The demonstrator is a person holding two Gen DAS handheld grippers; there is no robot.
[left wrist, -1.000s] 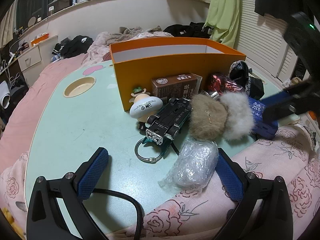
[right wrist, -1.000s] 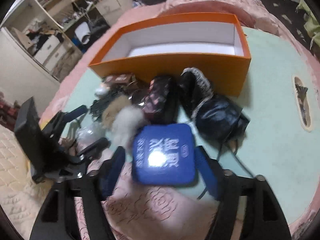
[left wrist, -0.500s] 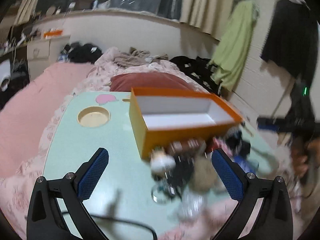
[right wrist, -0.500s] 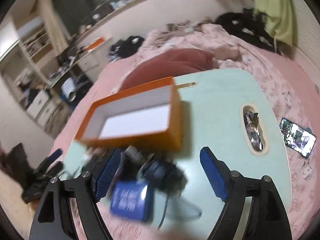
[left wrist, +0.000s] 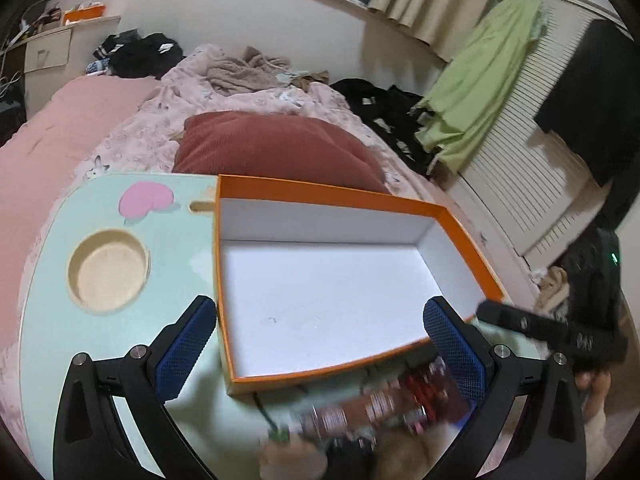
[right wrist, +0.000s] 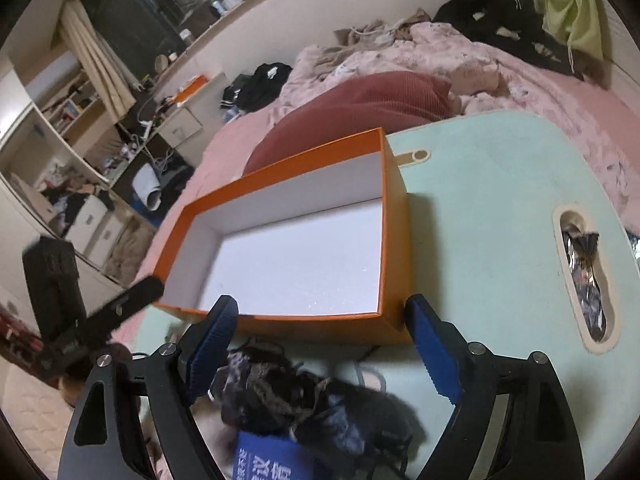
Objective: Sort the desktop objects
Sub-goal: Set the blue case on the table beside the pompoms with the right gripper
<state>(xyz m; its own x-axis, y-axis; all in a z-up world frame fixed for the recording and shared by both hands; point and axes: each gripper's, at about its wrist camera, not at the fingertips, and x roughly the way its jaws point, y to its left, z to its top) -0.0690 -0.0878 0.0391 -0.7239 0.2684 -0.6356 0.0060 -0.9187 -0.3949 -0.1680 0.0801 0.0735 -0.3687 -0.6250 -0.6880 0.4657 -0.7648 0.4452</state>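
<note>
An orange box (left wrist: 460, 232) with a bare white inside stands on the mint-green table (left wrist: 52, 320). My left gripper (left wrist: 320, 348) hangs open over the box's near end with nothing between its blue pads. The loose objects lie blurred in front of the box: a brown carton (left wrist: 360, 412), a red item (left wrist: 424, 396) and a furry ball (left wrist: 400, 456). In the right wrist view my right gripper (right wrist: 322, 348) is opening before the orange box (right wrist: 280, 168), with nothing gripped. Below it lie a black fabric pouch (right wrist: 304, 404) and a blue tin (right wrist: 272, 460).
A round cup recess (left wrist: 108, 272) sits left of the box. A long slot (right wrist: 584, 276) with foil pieces is at the table's right edge. A dark red pillow (left wrist: 276, 148) and pink bedding lie behind the table (right wrist: 480, 240).
Both views have lifted away from the pile and now look down into the empty box. The blue tin, between the right jaws a second ago, now lies below them. The right jaws stand wider.
</note>
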